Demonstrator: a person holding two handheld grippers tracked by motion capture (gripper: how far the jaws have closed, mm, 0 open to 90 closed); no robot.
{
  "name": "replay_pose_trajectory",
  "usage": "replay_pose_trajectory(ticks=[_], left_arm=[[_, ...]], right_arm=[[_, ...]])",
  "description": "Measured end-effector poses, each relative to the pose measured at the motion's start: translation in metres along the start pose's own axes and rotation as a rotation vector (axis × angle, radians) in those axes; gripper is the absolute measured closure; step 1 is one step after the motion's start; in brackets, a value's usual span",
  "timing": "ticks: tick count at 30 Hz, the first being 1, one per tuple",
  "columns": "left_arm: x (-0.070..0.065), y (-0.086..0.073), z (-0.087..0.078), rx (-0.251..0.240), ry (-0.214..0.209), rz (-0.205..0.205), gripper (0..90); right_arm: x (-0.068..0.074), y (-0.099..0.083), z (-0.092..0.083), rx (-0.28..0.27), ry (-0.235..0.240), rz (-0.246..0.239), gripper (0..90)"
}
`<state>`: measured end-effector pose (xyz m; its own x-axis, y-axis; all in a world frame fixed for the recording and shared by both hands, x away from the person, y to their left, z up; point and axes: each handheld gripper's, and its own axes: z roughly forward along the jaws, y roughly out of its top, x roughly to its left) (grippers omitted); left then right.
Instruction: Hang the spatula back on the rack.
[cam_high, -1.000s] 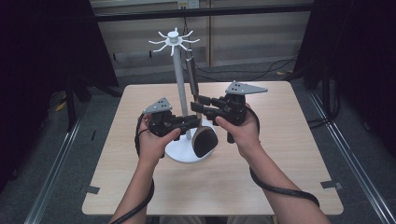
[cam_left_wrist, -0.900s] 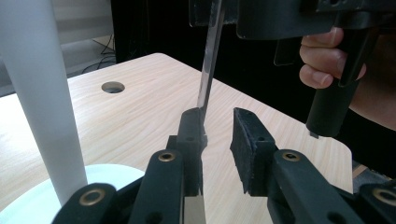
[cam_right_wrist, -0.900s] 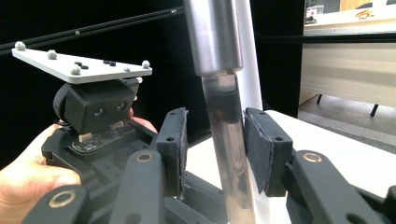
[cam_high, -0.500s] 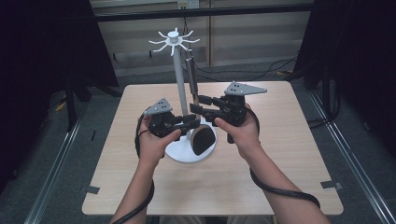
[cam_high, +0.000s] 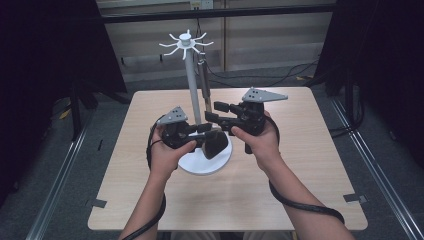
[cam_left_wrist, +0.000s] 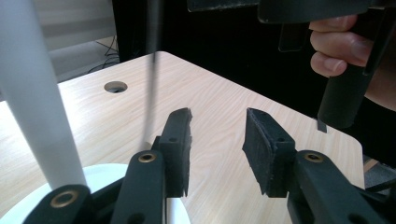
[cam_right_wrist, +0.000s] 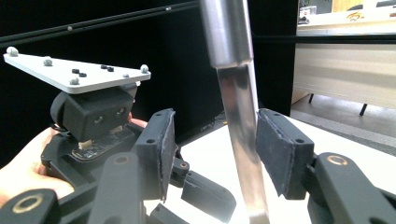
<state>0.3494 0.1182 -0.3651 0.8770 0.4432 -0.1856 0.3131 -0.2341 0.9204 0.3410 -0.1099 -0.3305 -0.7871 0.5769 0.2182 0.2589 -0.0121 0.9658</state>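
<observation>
A white stand rises from a round base (cam_high: 200, 165) by a pole (cam_high: 192, 85) with hooks at its top. From a hook hangs a utensil with a metal handle (cam_high: 204, 85) and a black head (cam_high: 215, 144) over the base. My right gripper (cam_high: 214, 112) reaches in from the right. In the right gripper view its jaws (cam_right_wrist: 212, 126) have just been opening around the handle (cam_right_wrist: 238, 116), which stands close to the right pad. My left gripper (cam_high: 205, 131) sits low beside the black head. Its jaws (cam_left_wrist: 217, 121) have just been opening with nothing between them.
The wooden table (cam_high: 300, 165) has bare room in front of the stand and on both sides. A round hole (cam_left_wrist: 115, 86) is cut into its top. Dark curtains and metal rails surround the table. Cables trail from both grippers.
Both hands stay where they were. The jaws of both grippers look slightly wider apart. The black head has shifted a little to the left over the base.
</observation>
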Motion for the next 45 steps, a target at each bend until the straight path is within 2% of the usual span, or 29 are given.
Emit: replay_pose_trajectory(ticks=[8, 9, 15, 18, 23, 27, 30, 35, 41, 45], left_arm=[[-0.002, -0.001, 0.0, 0.012, 0.002, 0.001, 57.0], [-0.003, -0.001, 0.0, 0.016, 0.007, 0.003, 54.8], [-0.006, -0.002, 0.0, 0.027, -0.008, 0.008, 52.2], [-0.009, -0.003, -0.001, 0.04, -0.01, 0.014, 51.6], [-0.011, -0.004, -0.002, 0.05, -0.002, 0.019, 48.9], [-0.014, -0.006, -0.002, 0.059, -0.004, 0.031, 43.2], [-0.014, -0.008, -0.001, 0.071, 0.023, 0.034, 36.0], [-0.017, -0.009, -0.001, 0.098, 0.038, 0.042, 25.6], [-0.02, -0.013, 0.001, 0.109, 0.066, 0.086, 18.7], [-0.02, -0.016, 0.0, 0.095, 0.062, 0.079, 17.6]], right_arm=[[-0.002, -0.003, -0.004, 0.007, -0.011, 0.013, 39.5], [-0.003, -0.003, -0.006, 0.012, -0.015, 0.007, 35.8], [-0.002, -0.006, -0.011, 0.033, -0.028, -0.006, 28.6], [-0.002, -0.008, -0.016, 0.043, -0.038, -0.029, 27.4], [-0.006, -0.012, -0.024, 0.051, -0.06, -0.038, 24.4], [-0.008, -0.015, -0.029, 0.057, -0.075, -0.035, 22.4], [-0.012, -0.021, -0.035, 0.07, -0.092, -0.039, 20.8], [-0.015, -0.026, -0.041, 0.084, -0.108, -0.04, 18.2], [-0.022, -0.035, -0.051, 0.112, -0.132, -0.041, 15.2], [-0.024, -0.04, -0.055, 0.117, -0.134, -0.049, 14.3]])
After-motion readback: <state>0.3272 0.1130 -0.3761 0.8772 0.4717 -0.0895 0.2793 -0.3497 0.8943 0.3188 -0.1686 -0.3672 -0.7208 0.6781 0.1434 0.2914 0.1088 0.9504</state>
